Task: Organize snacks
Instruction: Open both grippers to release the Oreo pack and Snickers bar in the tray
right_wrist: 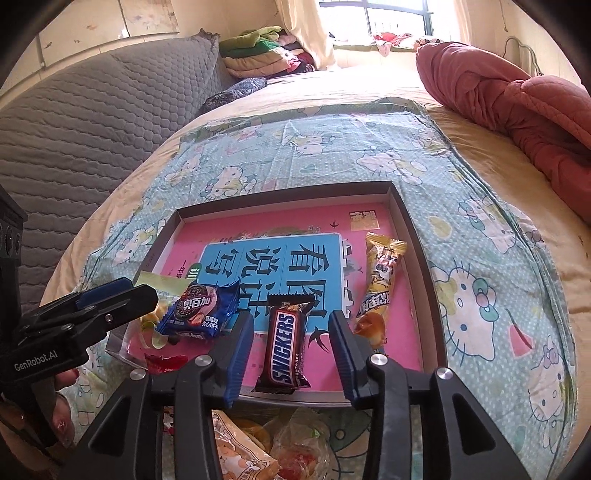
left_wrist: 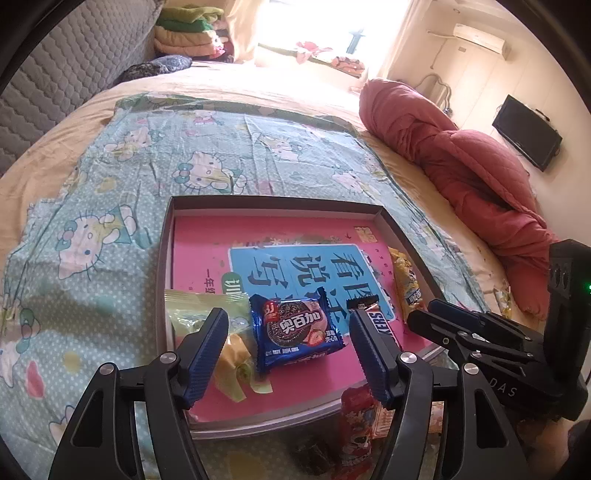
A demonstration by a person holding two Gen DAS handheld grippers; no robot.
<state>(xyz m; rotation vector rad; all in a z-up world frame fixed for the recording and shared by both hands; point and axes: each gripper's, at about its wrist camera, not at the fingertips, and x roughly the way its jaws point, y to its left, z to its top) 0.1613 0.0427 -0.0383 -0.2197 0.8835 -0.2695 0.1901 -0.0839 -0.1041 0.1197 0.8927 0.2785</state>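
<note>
From my left wrist camera, my left gripper [left_wrist: 288,328] hangs open over the near end of the shallow box [left_wrist: 273,206], its blue pads spread wide. The blue cookie packet [left_wrist: 297,328] lies between them on the box's pink floor, touching neither pad. Left of it in the box is a pale green wrapped snack [left_wrist: 207,310], partly under my left finger; right of it a Snickers bar [left_wrist: 378,317] shows behind the other finger, and a yellow snack bag [left_wrist: 406,280] lies along the box's right wall. Just outside the box's near edge sits a red packet [left_wrist: 356,424]. The box rests on a teal cartoon-cat sheet [left_wrist: 110,206] spread over a beige bed [left_wrist: 55,162]. Beyond the box, a rumpled red quilt [left_wrist: 461,155] lies to the right, folded blankets [left_wrist: 188,33] are stacked at the far left, a grey quilted headboard [left_wrist: 62,70] rises at left, and a dark screen [left_wrist: 526,133] and an air conditioner [left_wrist: 480,38] hang on the far right wall.

From my right wrist camera, my right gripper [right_wrist: 291,339] is open as well, fingers either side of the Snickers bar [right_wrist: 284,339] with gaps on both sides. My left gripper [right_wrist: 110,299] reaches in at the box's near left corner. In front of the box's near wall [right_wrist: 314,400], loose snack bags [right_wrist: 266,446] lie on the sheet. A bright window [right_wrist: 388,18] stands beyond the bed.
</note>
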